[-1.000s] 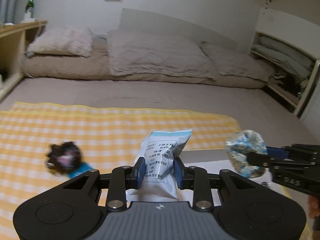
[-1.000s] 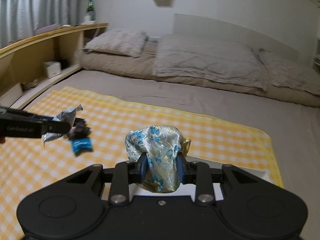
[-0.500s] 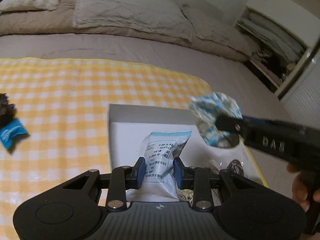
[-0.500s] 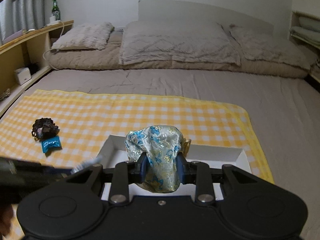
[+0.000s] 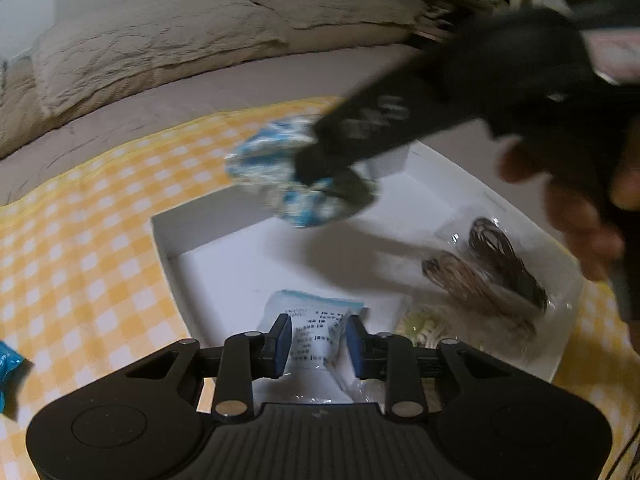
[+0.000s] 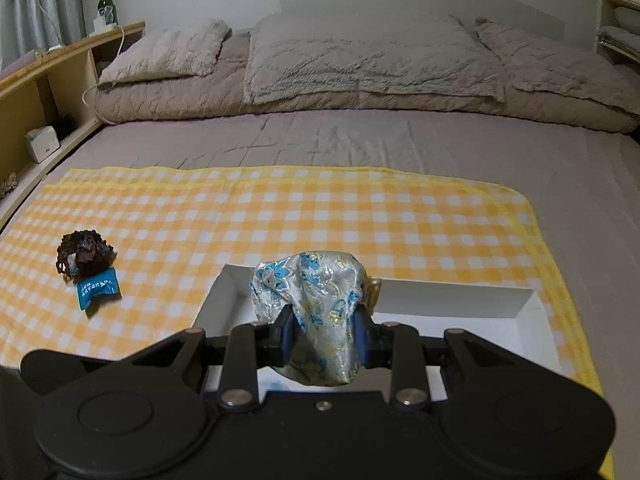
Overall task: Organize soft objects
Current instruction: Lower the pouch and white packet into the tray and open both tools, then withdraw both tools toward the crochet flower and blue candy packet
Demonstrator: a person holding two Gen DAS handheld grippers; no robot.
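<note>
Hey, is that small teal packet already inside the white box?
No, the teal packet lies on the yellow checked cloth beside a dark scrunchie, left of the white box.

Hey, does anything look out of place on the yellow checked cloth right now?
Yes. A dark frilly scrunchie and a small teal packet touching it lie loose on the checked cloth, well left of the white box, while both claws hold their items over the box.

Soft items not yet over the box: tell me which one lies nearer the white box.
The small teal packet. It lies on the yellow checked cloth on the side towards the white box; the dark scrunchie touches it but sits farther away.
</note>
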